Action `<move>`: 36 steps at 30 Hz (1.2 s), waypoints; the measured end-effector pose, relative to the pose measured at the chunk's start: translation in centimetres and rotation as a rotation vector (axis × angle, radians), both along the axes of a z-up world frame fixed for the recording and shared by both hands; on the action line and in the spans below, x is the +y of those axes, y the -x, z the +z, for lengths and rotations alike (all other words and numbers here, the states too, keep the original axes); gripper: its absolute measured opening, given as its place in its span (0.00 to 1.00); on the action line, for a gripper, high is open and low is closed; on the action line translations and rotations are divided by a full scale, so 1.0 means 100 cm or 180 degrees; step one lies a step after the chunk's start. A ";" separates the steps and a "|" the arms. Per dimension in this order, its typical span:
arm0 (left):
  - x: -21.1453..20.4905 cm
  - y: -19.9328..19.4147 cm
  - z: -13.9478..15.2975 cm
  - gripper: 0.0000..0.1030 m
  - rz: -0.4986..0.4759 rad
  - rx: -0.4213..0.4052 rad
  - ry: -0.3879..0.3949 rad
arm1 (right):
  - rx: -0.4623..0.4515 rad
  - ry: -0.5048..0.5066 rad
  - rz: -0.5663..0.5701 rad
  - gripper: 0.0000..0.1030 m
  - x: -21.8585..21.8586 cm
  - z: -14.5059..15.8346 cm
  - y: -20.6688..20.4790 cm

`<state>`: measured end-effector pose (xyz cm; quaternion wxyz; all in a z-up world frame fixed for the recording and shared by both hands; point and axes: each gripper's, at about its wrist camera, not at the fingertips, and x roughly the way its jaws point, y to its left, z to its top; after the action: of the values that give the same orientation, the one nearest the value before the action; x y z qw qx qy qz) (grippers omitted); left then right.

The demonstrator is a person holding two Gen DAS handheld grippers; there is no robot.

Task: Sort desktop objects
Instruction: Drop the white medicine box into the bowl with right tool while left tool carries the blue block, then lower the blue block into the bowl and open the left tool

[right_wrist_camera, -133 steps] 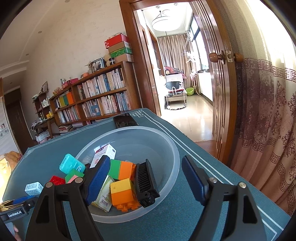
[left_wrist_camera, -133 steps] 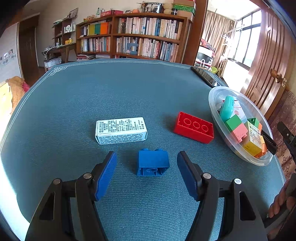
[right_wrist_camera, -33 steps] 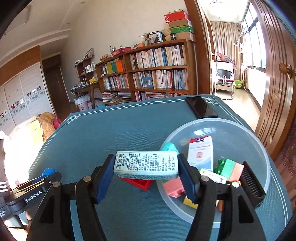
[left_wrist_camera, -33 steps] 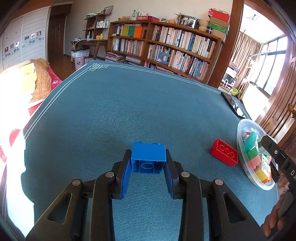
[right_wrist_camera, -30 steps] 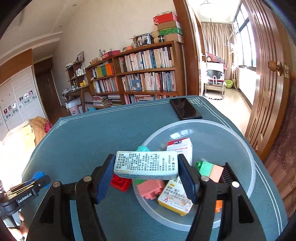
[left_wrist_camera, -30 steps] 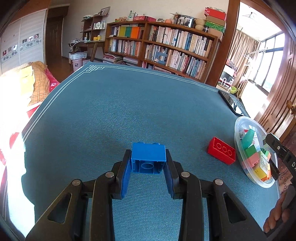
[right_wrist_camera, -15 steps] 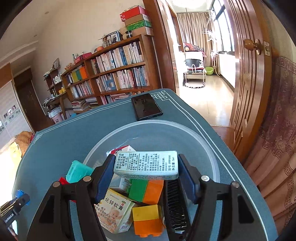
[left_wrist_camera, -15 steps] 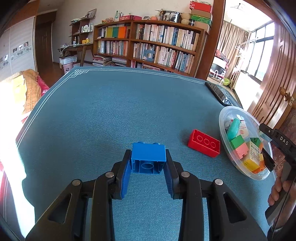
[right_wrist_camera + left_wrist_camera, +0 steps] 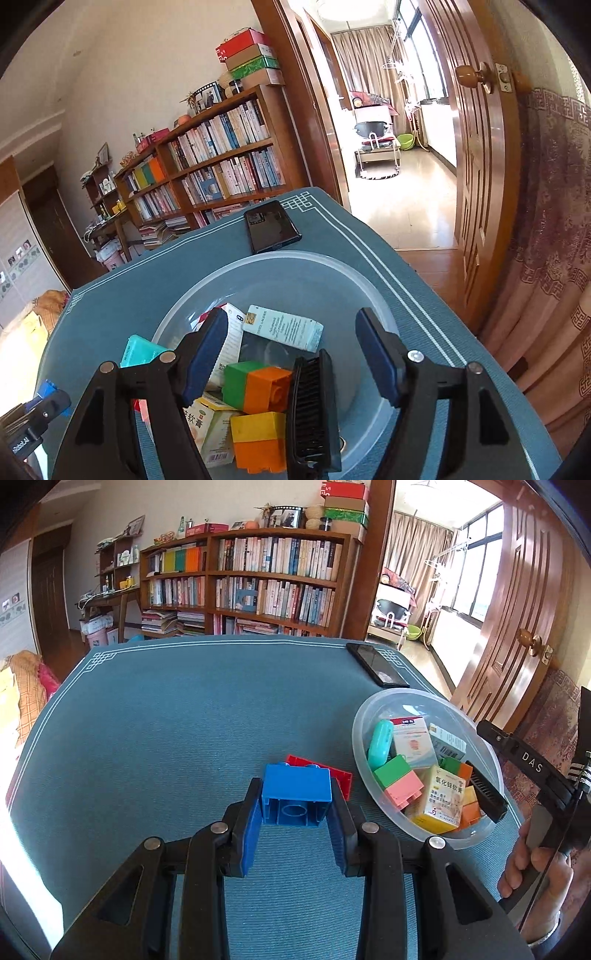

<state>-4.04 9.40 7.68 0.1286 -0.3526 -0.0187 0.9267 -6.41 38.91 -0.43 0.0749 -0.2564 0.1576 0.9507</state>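
Observation:
My left gripper (image 9: 295, 805) is shut on a blue brick (image 9: 295, 788) and holds it above the table, just in front of a red brick (image 9: 340, 777). The clear plastic bowl (image 9: 360, 734) to the right holds several bricks, small boxes, a teal case and a black comb. My right gripper (image 9: 291, 354) is open and empty over the bowl (image 9: 373, 291). The white printed box (image 9: 282, 332) lies loose in the bowl between its fingers, beside a green and orange brick (image 9: 256, 386) and the black comb (image 9: 312, 410).
A black phone (image 9: 376, 664) lies on the blue table mat (image 9: 184, 720) beyond the bowl, near the far right corner. A bookshelf stands behind the table. A wooden door and a curtain are close on the right. The table edge runs just right of the bowl.
My right gripper has opened and let the white box drop into the bowl. My left gripper has carried the blue brick to the right, closer to the red brick and the bowl.

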 end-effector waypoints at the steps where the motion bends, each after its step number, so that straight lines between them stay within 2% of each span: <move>1: 0.008 0.001 0.002 0.34 -0.0073 0.0006 -0.0013 | 0.0025 -0.0032 -0.0033 0.73 0.001 0.001 -0.001; 6: 0.049 0.008 0.013 0.34 -0.0443 0.0084 -0.0099 | 0.0153 -0.0125 -0.0284 0.77 0.009 0.007 -0.010; 14: 0.102 0.030 0.009 0.35 -0.0820 0.0039 -0.0094 | 0.0158 0.0056 -0.0511 0.78 0.030 0.003 -0.013; 21: 0.125 0.038 -0.001 0.35 -0.0926 -0.0029 -0.0077 | 0.0167 0.0066 -0.0571 0.78 0.030 0.003 -0.013; 36: 0.149 0.040 -0.006 0.35 -0.1031 0.0032 0.0014 | 0.0203 -0.0043 -0.0710 0.81 0.031 0.005 -0.016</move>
<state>-8.08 24.33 7.12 0.2756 -0.3467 0.0411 0.8956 -4.80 42.00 0.03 0.1769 -0.2064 0.1810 0.9452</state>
